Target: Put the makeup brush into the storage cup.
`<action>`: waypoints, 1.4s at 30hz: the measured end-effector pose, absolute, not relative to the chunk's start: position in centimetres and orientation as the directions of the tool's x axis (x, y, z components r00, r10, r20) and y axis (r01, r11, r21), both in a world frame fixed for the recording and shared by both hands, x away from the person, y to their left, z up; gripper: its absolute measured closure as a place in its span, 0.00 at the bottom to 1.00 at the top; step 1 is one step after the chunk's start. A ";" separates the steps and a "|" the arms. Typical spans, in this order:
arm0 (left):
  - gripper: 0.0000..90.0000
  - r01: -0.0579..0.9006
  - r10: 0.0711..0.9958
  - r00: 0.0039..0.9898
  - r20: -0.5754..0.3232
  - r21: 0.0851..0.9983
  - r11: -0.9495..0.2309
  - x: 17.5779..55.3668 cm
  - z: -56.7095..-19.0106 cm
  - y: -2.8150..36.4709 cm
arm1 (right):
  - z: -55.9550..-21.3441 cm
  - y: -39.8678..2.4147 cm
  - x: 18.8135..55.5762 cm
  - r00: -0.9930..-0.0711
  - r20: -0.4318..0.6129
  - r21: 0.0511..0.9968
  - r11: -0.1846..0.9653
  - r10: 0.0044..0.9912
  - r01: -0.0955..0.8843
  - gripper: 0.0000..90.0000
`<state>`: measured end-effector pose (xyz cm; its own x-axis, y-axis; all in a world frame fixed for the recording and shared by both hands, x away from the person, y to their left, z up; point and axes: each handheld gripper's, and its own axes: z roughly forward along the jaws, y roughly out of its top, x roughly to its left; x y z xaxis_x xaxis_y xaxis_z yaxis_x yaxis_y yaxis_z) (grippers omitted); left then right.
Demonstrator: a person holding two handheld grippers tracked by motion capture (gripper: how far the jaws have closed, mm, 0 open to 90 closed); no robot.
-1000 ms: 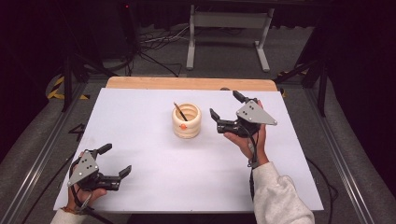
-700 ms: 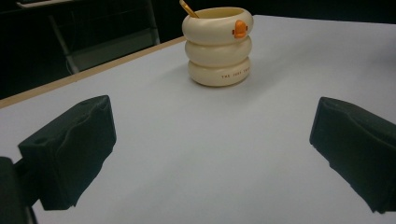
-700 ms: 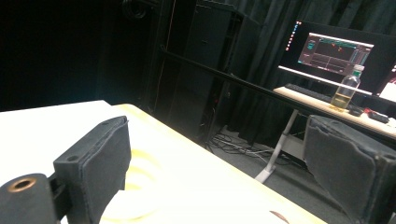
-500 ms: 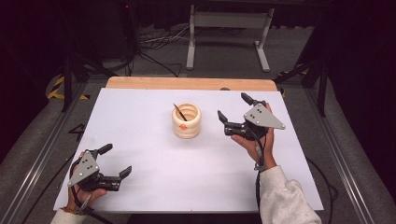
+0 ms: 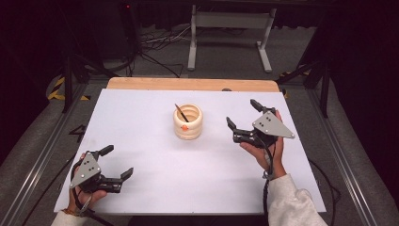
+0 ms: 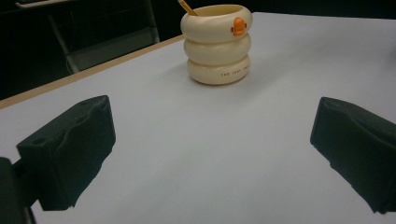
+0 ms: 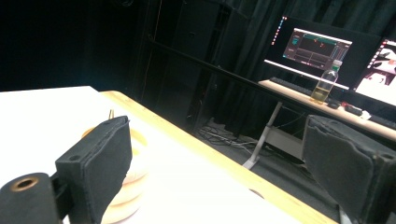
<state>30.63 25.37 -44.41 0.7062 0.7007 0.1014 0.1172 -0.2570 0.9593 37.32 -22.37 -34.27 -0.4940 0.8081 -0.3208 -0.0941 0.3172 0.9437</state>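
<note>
A cream ringed holder (image 5: 187, 122) with an orange dot stands mid-table, a thin stick (image 5: 181, 113) leaning inside it. In the left gripper view the holder (image 6: 217, 44) is far ahead, beyond the wide-apart jaws. My left gripper (image 5: 116, 163) rests open at the near left corner, holding nothing. My right gripper (image 5: 243, 113) is open and empty, held to the right of the holder and a hand's width from it. In the right gripper view the holder (image 7: 128, 179) sits partly hidden behind the left jaw.
The white table sheet (image 5: 155, 174) lies on a wooden top whose far edge (image 5: 193, 84) shows bare. A metal stand (image 5: 229, 21) and cables are on the floor behind. A desk with monitors (image 7: 314, 45) and a bottle (image 7: 325, 82) stands off to the side.
My right gripper has drifted to the right and slightly toward the near edge, away from the holder. The left gripper has stayed put.
</note>
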 end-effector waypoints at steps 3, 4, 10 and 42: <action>0.01 0.122 0.701 0.706 0.099 0.958 -0.258 30.6 -44.4 25.4 | -34.4 -22.6 37.1 -0.488 -0.328 0.941 0.324 0.809 -0.097 0.11; 0.01 0.123 0.703 0.705 0.099 0.958 -0.258 30.7 -44.4 25.4 | -34.4 -22.7 37.0 -0.491 -0.324 0.942 0.322 0.809 -0.091 0.11; 0.01 0.120 0.700 0.706 0.108 0.956 -0.267 30.7 -44.4 25.3 | -34.8 -23.2 36.5 -0.477 -0.336 0.938 0.334 0.812 -0.091 0.11; 0.01 0.122 0.698 0.708 0.107 0.955 -0.270 30.7 -44.5 25.2 | -36.8 -25.9 34.6 -0.458 -0.339 0.935 0.348 0.822 -0.068 0.11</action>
<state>30.66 25.20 -44.47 0.7080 0.6981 0.1065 0.1221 -0.2696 0.9552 34.57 -25.86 -36.78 -0.4578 0.8218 -0.3392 -0.0677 0.3482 0.9350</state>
